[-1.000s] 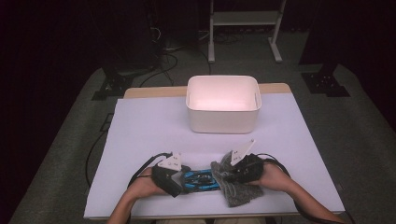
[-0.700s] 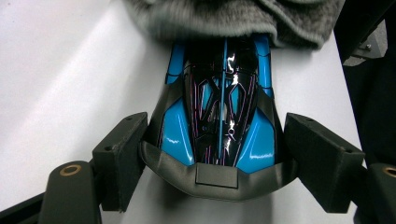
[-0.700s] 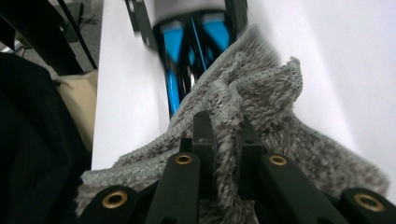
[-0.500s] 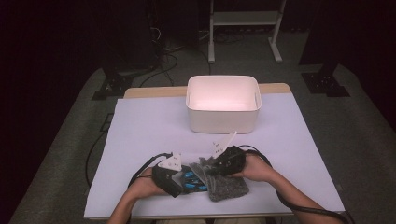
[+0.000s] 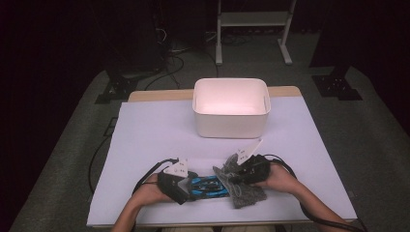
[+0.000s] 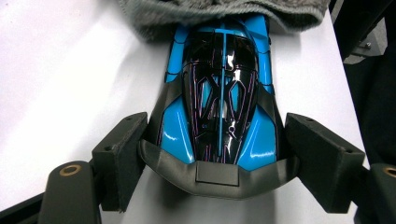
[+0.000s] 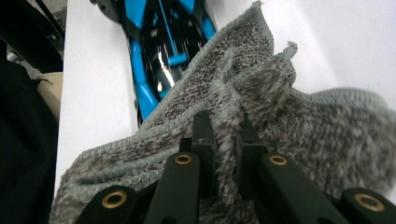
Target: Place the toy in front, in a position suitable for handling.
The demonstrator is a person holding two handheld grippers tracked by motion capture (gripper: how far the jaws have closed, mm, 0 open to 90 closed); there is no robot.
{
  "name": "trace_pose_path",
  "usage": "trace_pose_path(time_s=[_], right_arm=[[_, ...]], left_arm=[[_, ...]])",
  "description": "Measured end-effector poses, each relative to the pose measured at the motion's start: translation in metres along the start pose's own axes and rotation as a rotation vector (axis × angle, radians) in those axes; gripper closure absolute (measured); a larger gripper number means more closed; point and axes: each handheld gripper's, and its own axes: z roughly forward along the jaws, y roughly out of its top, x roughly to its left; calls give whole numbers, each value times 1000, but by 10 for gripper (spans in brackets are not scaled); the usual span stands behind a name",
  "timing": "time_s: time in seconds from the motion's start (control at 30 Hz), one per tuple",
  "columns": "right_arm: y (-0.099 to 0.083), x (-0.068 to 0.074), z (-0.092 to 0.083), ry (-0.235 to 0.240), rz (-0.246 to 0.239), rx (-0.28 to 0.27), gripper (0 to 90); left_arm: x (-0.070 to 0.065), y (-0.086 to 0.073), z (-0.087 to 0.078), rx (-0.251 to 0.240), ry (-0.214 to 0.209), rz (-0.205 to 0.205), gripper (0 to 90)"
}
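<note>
— So, which step are you on?

— Wiping, I'd say. On my left, the left tongs [image 6: 219,154] straddle the tail of the blue and black toy car [image 6: 219,98], their black jaws standing just beside its flanks at the rear wing. I can't tell for sure whether the pads actually press on it; from above it looks like they pin the car to the white worktop [image 5: 159,130] near my edge.

— And the car itself?

— Lying flat on the worktop between my two hands, nose pointing toward my right, with the front end tucked under the grey cloth [image 7: 299,116].

— What's the right hand doing?

— The right tongs [image 7: 224,154] are clenched on a bunched fold of that cloth, which drapes over the car's nose and spills onto the worktop to the right.

— So what does the next move need?

— My guess: keep the left side steady so the car doesn't skate, and drag the cloth along the glossy body with light downward pressure. The pinched fold is small, so the cloth could slip out if I pull too hard.

— And the white tub [image 5: 231,107] behind?

— Well apart, toward the far edge; probably where things go when the wiping is done, though that's only a guess
</note>
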Motion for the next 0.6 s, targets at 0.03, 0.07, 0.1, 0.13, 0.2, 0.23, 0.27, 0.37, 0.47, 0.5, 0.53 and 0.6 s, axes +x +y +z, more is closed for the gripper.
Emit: trace_pose_path(time_s=[0.03, 0.07, 0.1, 0.13, 0.2, 0.23, 0.27, 0.37, 0.47, 0.5, 0.53, 0.6], right_arm=[[-2, 0, -1, -2, 1, 2, 814], [-4, 1, -2, -4, 2, 6, 814], [-5, 2, -3, -7, 4, 13, 813], [-7, 3, -3, -12, -2, 20, 814], [-8, 5, -4, -18, -5, 29, 812], [-9, 6, -5, -21, -8, 30, 812], [-8, 6, -6, -19, -6, 28, 812], [-3, 9, -7, 2, -8, 11, 812], [12, 16, -9, 11, -45, -18, 811], [19, 19, -8, 11, -61, -22, 811], [25, 21, -7, 20, -77, -39, 811], [37, 27, -4, 32, -108, -47, 811]], left_arm=[[0, 0, -1, 2, 2, 1, 231], [-1, -1, -1, 4, 1, -1, 228], [-1, -1, -2, 5, 1, -3, 225], [-1, -2, -3, 13, 3, -2, 222], [-1, -5, -2, 37, 5, 0, 208], [-2, -7, -2, 43, 1, 0, 193], [-2, -9, -2, 51, 4, 6, 189], [-1, -10, -1, 40, 6, 7, 202], [-1, -9, 1, 34, 6, 12, 235], [-1, -8, 1, 33, 7, 17, 239], [-1, -8, 2, 32, 8, 18, 242], [-2, -7, 5, 22, 11, 18, 244]])
